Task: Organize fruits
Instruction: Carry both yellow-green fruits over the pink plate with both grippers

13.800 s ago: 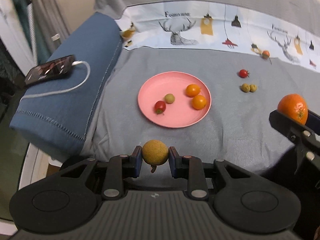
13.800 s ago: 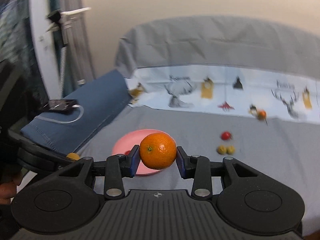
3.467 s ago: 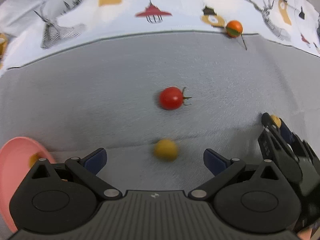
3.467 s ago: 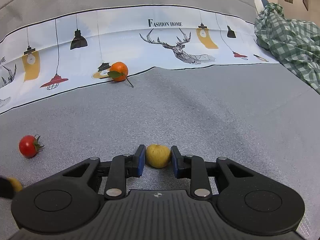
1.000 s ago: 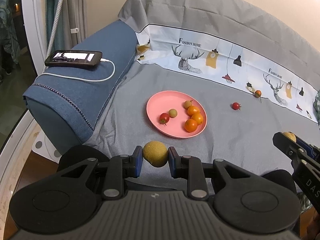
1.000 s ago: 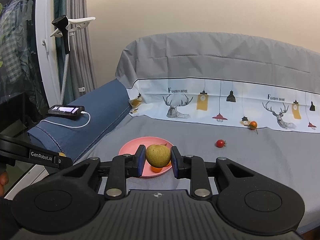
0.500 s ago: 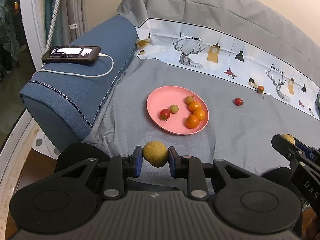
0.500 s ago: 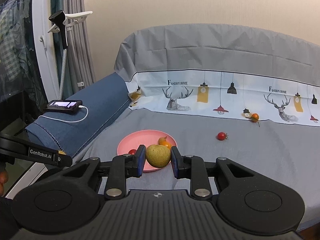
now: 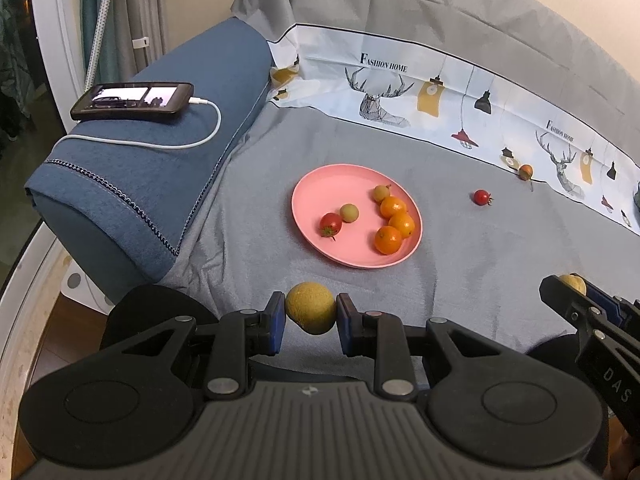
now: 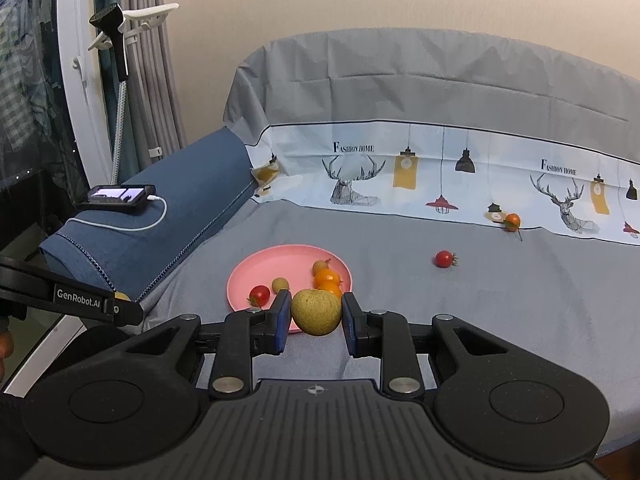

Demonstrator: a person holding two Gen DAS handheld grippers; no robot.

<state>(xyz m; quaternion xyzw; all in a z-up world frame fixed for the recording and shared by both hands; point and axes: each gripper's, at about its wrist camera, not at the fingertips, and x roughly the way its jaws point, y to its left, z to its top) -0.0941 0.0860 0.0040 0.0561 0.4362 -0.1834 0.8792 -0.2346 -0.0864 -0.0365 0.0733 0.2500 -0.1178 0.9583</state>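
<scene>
A pink plate point(image 9: 320, 194) lies on the grey sofa seat and holds a red cherry tomato point(image 9: 330, 223), two small green-brown fruits and three oranges point(image 9: 388, 239). My left gripper point(image 9: 311, 314) is shut on a yellow-brown round fruit point(image 9: 311, 307), held near the seat's front edge, short of the plate. My right gripper point(image 10: 316, 318) is shut on a similar yellow-green fruit point(image 10: 316, 311), in front of the plate point(image 10: 256, 266); it also shows in the left wrist view point(image 9: 576, 292) at the right. A loose red tomato point(image 9: 481, 197) and a small orange point(image 9: 525, 171) lie farther back on the seat.
A blue-covered armrest point(image 9: 160, 168) at the left carries a phone point(image 9: 132, 98) on a white charging cable. A printed white cloth band point(image 9: 440, 100) runs along the sofa back. Curtains and a clothes steamer point(image 10: 116, 28) stand at the far left.
Both grippers, each still holding its fruit, have moved slightly closer to the sofa and the plate. Nothing on the plate has moved.
</scene>
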